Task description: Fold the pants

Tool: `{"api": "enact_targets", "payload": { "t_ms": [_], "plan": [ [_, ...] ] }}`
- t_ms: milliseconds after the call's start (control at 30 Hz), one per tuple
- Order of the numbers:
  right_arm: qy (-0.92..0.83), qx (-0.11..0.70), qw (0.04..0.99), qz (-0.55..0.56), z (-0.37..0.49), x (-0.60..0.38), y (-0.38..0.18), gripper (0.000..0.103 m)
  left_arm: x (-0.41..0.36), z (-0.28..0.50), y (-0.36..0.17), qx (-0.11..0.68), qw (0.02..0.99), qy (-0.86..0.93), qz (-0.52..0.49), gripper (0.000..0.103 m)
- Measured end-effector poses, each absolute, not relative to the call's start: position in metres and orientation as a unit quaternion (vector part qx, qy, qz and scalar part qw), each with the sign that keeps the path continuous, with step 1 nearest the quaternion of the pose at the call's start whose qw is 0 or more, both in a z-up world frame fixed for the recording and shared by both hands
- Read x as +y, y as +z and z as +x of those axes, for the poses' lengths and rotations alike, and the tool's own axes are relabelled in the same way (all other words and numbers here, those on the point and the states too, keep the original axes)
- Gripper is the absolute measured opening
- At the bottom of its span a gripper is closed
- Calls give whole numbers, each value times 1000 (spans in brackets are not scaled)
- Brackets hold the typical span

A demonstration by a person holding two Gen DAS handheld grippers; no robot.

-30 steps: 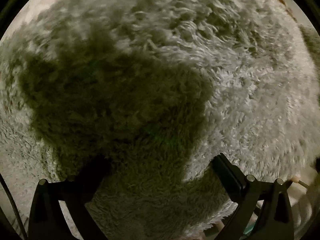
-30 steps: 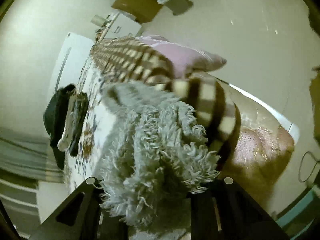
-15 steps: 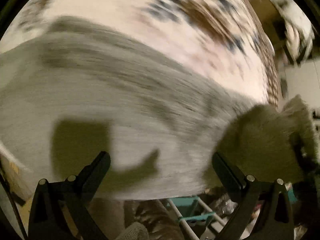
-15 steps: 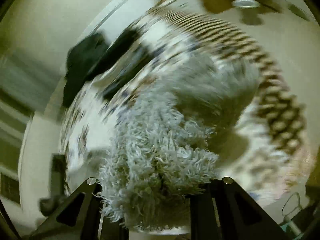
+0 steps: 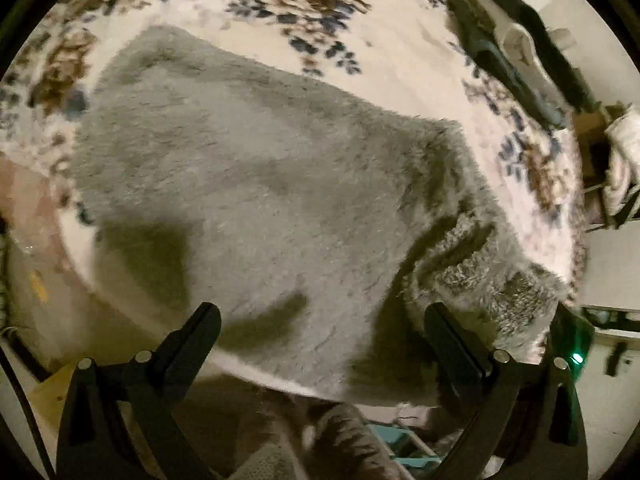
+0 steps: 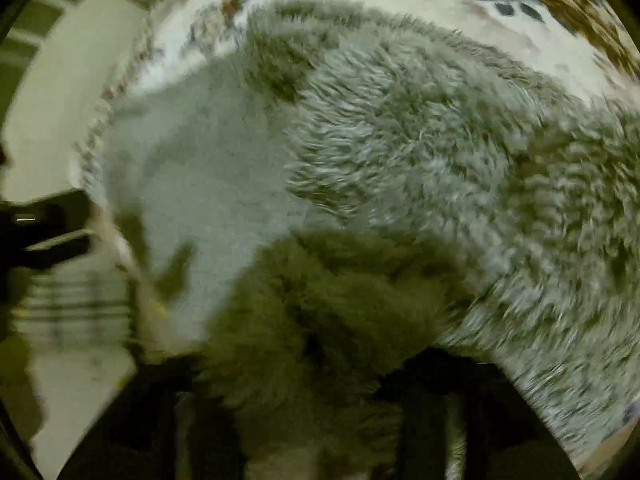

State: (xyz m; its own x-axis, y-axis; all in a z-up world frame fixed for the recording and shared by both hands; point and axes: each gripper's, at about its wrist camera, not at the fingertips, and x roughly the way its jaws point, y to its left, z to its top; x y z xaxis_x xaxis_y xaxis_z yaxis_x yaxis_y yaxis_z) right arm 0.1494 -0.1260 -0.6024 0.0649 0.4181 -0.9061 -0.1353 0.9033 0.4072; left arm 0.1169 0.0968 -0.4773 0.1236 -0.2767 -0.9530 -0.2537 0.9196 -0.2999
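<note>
So the fluffy grey pants (image 5: 256, 184) are spread over the floral bedspread (image 5: 400, 52), filling mid-frame above the left gripper (image 5: 320, 320), jaws apart and empty. The right gripper (image 6: 304, 412) at bottom center has just been opening, a shaggy clump sitting between its blurry jaws.

We see the pants (image 5: 260, 200) in a light grey, fluffy fabric; the smooth side looks pale grey, and the shaggy side (image 6: 460, 152) shows grey tufts with lighter tips. Dark olive shadows lie over parts of the grey. The bed cover (image 5: 400, 60) under them is cream white with a flower pattern in dark blue and brown. At its far edge we see dark, almost black items (image 5: 492, 52) with one whitish piece (image 5: 524, 44) among them. The left tool (image 5: 320, 316) is black, with a small green light (image 5: 576, 358) beside it.
</note>
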Motion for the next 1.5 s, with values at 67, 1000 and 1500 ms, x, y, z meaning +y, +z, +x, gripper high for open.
{"api": "enact_targets", "payload": {
  "t_ms": [67, 1000, 1500],
  "plan": [
    [201, 644, 722, 153, 143, -148, -580, 93, 92, 127, -477, 659, 723, -42, -201, 103],
    [14, 655, 670, 349, 191, -365, -608, 68, 37, 167, -538, 646, 708, -135, -251, 25],
    [64, 689, 656, 302, 166, -279, -584, 72, 223, 36, -537, 501, 683, 122, -518, 78]
  ]
}}
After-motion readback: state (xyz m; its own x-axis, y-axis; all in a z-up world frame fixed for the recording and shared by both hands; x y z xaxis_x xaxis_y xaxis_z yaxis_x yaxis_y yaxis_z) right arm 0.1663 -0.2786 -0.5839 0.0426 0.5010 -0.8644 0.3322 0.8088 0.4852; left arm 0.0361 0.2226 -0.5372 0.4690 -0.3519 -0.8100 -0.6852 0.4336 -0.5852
